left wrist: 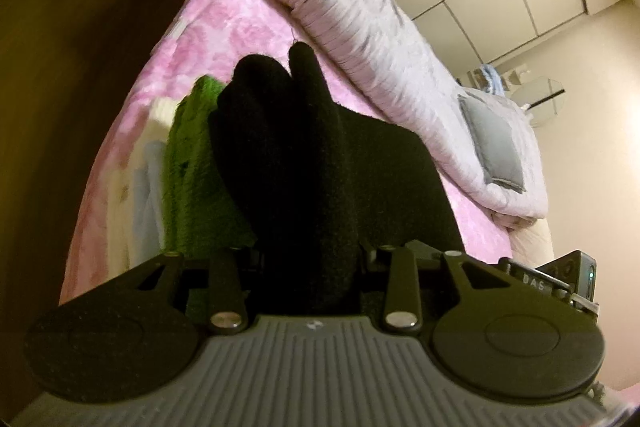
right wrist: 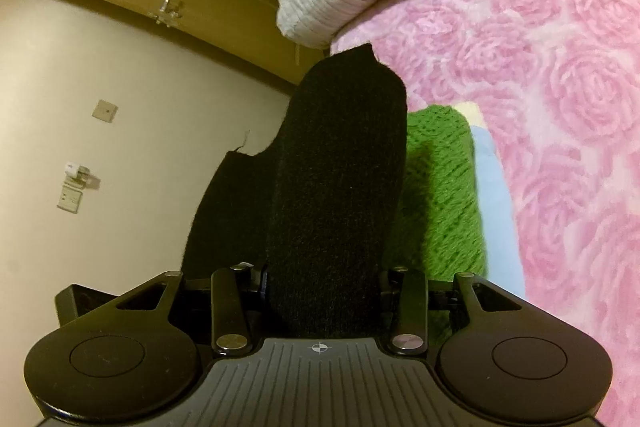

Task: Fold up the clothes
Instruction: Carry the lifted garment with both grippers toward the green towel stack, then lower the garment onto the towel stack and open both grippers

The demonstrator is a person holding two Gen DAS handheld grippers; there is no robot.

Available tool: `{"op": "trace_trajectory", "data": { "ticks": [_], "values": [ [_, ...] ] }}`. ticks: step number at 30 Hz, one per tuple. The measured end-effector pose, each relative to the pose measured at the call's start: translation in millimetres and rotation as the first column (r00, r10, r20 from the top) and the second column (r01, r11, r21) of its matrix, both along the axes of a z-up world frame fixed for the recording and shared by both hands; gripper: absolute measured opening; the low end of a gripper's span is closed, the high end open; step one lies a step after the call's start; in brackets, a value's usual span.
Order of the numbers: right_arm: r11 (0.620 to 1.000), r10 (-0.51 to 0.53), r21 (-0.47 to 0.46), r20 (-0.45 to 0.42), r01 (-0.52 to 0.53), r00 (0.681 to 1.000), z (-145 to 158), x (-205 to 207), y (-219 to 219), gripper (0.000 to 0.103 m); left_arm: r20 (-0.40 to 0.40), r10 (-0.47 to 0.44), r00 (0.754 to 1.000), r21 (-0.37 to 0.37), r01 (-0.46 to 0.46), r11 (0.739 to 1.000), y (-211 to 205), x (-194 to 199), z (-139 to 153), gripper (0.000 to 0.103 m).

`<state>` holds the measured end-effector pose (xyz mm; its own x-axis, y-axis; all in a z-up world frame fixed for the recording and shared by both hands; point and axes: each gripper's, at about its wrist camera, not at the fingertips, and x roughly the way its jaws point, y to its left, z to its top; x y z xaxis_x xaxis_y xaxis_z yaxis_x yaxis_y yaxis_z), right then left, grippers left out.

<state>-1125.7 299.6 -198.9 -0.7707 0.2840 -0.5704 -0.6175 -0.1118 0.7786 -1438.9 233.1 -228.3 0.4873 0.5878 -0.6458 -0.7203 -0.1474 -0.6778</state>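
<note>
Right wrist view: black garment (right wrist: 336,187) lengthwise between each hand-held gripper's half-spread jaws, pointing away toward the bed; grip unclear.

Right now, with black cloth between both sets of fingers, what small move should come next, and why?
Probably lower the black garment onto the green folded piece before letting go. It bunches between both grippers, left gripper and right gripper, above a stack on the pink blanket.

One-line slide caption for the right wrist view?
Black knitted garment fills the right hand-held gripper, above a green fuzzy folded cloth on the pink rose-patterned bedspread.
</note>
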Motion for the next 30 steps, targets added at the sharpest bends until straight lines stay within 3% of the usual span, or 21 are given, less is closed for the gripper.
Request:
{"op": "trace_trajectory", "data": {
  "ticks": [4, 9, 12, 14, 16, 17, 19, 21, 26, 30],
  "values": [
    [0.998, -0.035, -0.045, 0.081, 0.038, 0.996, -21, 0, 6, 0.057, 0.009, 0.043, 0.999, -0.027, -0.043, 0.999, 2, -5, -14, 0.041],
    [0.998, -0.052, 0.027, 0.156, 0.048, 0.986, 2, 7, -7, 0.057, -0.100, 0.038, 0.994, -0.014, -0.040, 0.999, -5, -9, 12, 0.041],
    [0.988, -0.076, 0.152, 0.252, 0.039, 0.965, 33, 22, -25, 0.057, -0.188, 0.079, 0.979, 0.039, -0.073, 0.997, -28, -13, 41, 0.030],
    [0.976, -0.075, 0.216, 0.304, 0.008, 0.950, 54, 30, -38, 0.057, -0.234, 0.089, 0.968, 0.049, -0.079, 0.996, -45, -12, 60, 0.015],
    [0.963, -0.053, 0.266, 0.321, -0.036, 0.946, 72, 32, -53, 0.053, -0.280, 0.055, 0.959, 0.056, -0.041, 0.998, -58, -2, 76, 0.011],
    [0.957, -0.032, 0.282, 0.342, -0.071, 0.939, 79, 30, -60, 0.047, -0.304, 0.027, 0.952, 0.066, -0.008, 0.998, -63, 7, 80, 0.011],
    [0.940, 0.025, 0.305, 0.392, -0.155, 0.920, 87, 17, -74, 0.039, -0.350, -0.022, 0.937, 0.077, 0.052, 0.996, -70, 23, 85, 0.011],
    [0.916, 0.082, 0.319, 0.447, -0.245, 0.891, 86, -1, -90, 0.036, -0.373, -0.049, 0.926, 0.038, 0.068, 0.997, -71, 34, 69, 0.011],
    [0.858, 0.168, 0.291, 0.619, -0.422, 0.767, 47, -40, -124, 0.035, -0.413, -0.075, 0.908, -0.038, 0.065, 0.997, -74, 45, 34, 0.007],
    [0.830, 0.175, 0.298, 0.664, -0.472, 0.727, 27, -48, -138, 0.036, -0.427, -0.071, 0.902, -0.049, 0.055, 0.997, -75, 41, 24, 0.003]
  ]
}}
